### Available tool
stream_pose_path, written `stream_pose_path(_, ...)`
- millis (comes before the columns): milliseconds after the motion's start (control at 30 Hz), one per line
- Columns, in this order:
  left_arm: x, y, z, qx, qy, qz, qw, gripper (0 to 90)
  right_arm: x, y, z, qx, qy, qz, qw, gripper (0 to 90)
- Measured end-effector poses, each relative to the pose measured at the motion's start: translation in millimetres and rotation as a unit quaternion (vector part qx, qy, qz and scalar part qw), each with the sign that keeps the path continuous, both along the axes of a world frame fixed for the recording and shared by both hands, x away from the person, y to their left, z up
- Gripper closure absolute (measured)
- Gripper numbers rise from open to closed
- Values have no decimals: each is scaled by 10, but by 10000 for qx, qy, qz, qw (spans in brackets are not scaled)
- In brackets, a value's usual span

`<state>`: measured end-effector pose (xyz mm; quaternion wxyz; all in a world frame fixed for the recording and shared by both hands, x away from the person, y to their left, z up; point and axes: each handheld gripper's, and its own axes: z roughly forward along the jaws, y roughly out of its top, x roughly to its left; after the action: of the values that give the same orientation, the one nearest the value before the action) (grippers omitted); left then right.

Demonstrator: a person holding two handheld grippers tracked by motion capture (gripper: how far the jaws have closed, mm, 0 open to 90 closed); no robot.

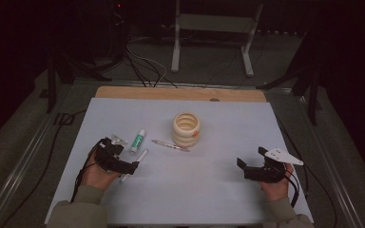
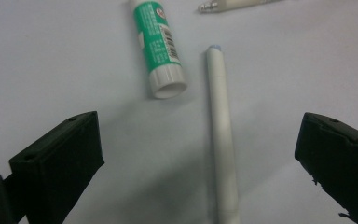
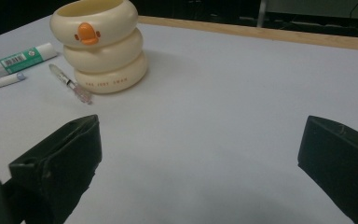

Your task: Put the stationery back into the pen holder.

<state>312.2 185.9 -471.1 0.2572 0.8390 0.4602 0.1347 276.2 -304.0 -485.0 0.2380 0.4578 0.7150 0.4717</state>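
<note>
The left gripper (image 2: 200,154) hovers wide open over a white pen (image 2: 223,140) lying on the worktop (image 2: 51,60), beside a green glue stick (image 2: 157,44). Best to lower straight, pinching mid-barrel. The right gripper (image 3: 200,158) waits wide open, empty.

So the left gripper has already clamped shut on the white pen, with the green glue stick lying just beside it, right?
Not quite. The left gripper is open: in the left gripper view its jaws stand wide apart, with the white pen lying loose on the table between them, touched by neither. The green glue stick does lie just beside the pen.
</note>
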Motion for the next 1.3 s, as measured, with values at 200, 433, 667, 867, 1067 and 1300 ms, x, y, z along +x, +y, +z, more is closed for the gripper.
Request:
stream_pose_path(200,68,-53,-19,106,443,-166,9988,64,1,6,-2,-6,13,5,10000,0)
stream_pose_path(433,102,-128,-51,422,745,-285,9959,266,1,7,-4,-11,25,25,10000,0)
stream_pose_path(667,185,-199,-62,371,1038,-353,9933,565,4,12,-9,-37,42,50,10000,0)
stream_pose_path(867,271,-238,-107,476,1264,-273,9905,644,7,13,-12,-40,46,72,10000,0)
stream_pose_path(1067,329,-283,-182,678,1470,-216,9866,775,8,18,-16,-42,89,79,9999,0)
stream_pose_path(1300,334,-270,-187,695,1450,-321,9865,796,11,26,-22,-70,111,99,9999,0)
